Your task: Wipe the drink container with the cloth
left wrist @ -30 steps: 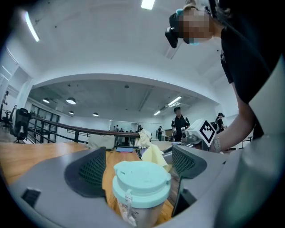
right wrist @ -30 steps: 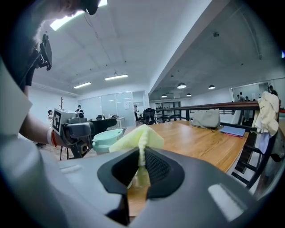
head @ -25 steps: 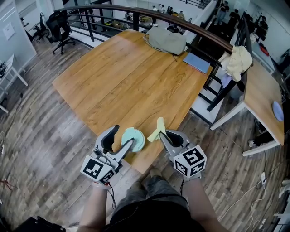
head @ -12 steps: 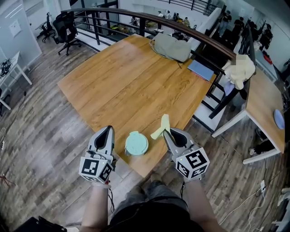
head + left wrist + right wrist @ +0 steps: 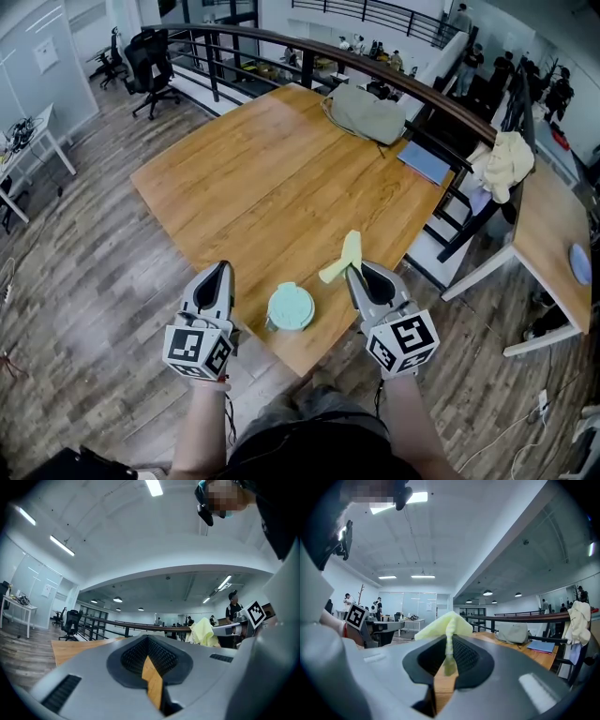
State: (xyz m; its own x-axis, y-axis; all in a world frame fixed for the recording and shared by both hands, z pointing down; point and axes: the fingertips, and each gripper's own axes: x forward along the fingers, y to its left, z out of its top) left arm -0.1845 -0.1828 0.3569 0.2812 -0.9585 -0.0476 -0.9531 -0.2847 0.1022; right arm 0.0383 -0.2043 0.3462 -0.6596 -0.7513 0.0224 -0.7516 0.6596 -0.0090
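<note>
The drink container, a pale green cup seen from above with its round lid on, stands on the wooden table close to the near edge, between my two hand-held grippers. My left hand-held gripper has its jaws pressed together with nothing between them. It hangs over the floor just off the table's edge, to the left of the container and apart from it. My right hand-held gripper is clamped on the yellow cloth, which pokes out past the jaw tips in a folded bunch. The cloth is near the container on its right and does not touch it. At the table's far end lie a grey bag and a flat blue folder.
</note>
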